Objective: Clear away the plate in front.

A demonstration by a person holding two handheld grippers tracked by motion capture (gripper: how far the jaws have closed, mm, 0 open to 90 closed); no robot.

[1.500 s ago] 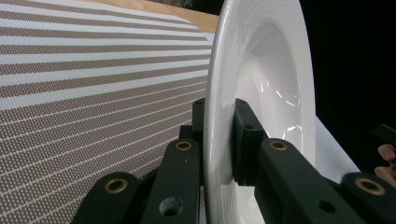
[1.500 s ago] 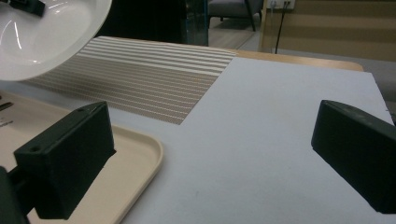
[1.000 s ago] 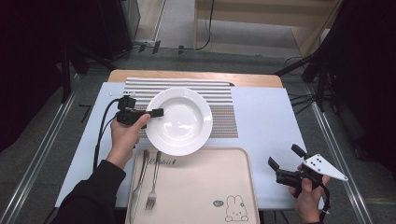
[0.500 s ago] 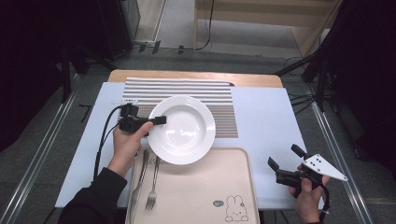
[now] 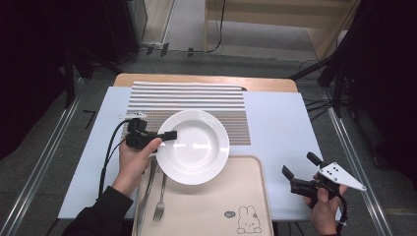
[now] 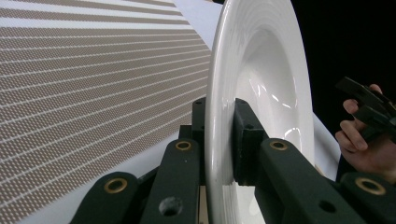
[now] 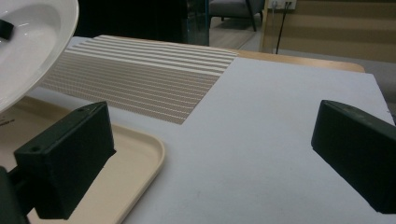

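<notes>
- From above, my left gripper (image 5: 164,136) has its jaws clamped on the left rim of the round white ceramic deep plate (image 5: 193,146), which spreads out to the right of that gripper.
- The high view also shows the plate's near edge overlapping the far rim of the beige rectangular plastic tray with a rabbit drawing (image 5: 248,169), and its far edge over the brown-and-white striped woven placemat (image 5: 189,98).
- The left gripper view adds what the high view cannot: one pad (image 6: 245,135) presses inside the bowl, the other jaw sits behind the rim, and the plate (image 6: 261,70) stands edge-on between them, closed tight on it.
- That same view catches my right hand (image 6: 362,144) far off, beyond the plate.
- In the high view my right gripper (image 5: 304,172) is well apart from the plate, at the near right corner of the pale blue table cover (image 5: 280,118), holding nothing.
- The right gripper view confirms it: both black jaws stand wide with bare cover between them, the tray's corner (image 7: 140,149) by the left jaw, the plate (image 7: 28,51) up left.
- Two metal forks (image 5: 158,196) lie on the tray, just nearer me than my left gripper.
</notes>
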